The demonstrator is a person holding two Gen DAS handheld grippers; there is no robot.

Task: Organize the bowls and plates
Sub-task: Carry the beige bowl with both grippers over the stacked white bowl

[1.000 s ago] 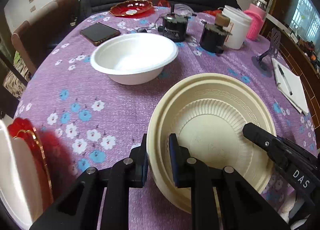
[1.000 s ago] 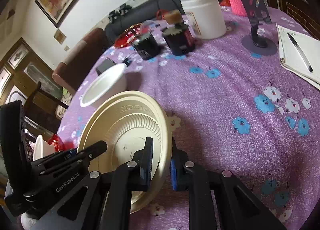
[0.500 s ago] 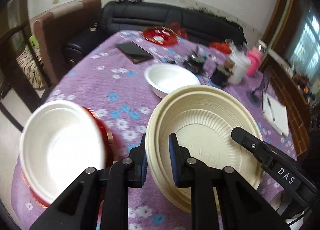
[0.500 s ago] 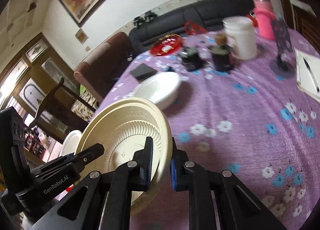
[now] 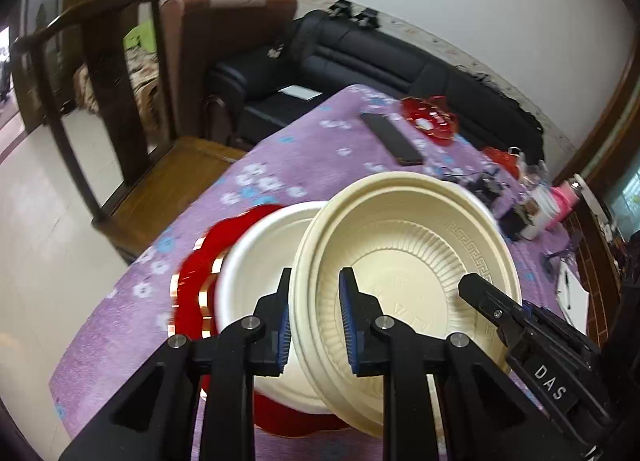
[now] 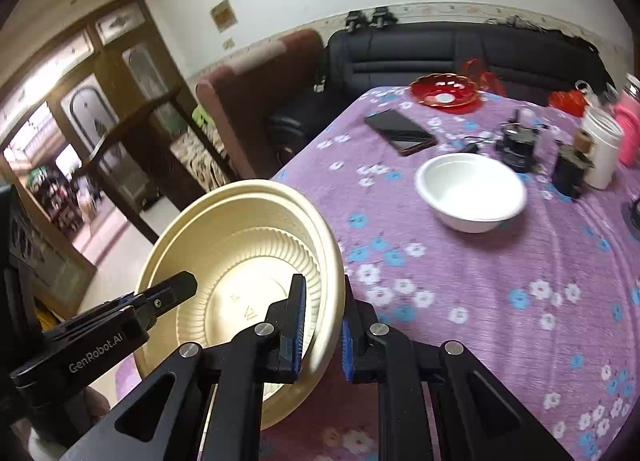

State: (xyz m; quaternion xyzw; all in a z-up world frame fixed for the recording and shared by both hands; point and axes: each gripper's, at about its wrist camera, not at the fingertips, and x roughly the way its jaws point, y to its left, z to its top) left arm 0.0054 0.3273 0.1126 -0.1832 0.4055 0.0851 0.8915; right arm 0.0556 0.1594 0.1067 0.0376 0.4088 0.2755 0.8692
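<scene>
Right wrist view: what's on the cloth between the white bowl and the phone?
Nothing: only bare flowered tablecloth lies between the white bowl and phone, in the right wrist view.

Home living room: sofa (image 6: 460,57), clothed table (image 6: 500,261).

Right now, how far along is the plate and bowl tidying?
Done: one white bowl already sits on the red plate at the table's edge. In hand: the left gripper and right gripper both clamp the cream plate, held above that stack. Left: another white bowl and a red dish.
</scene>
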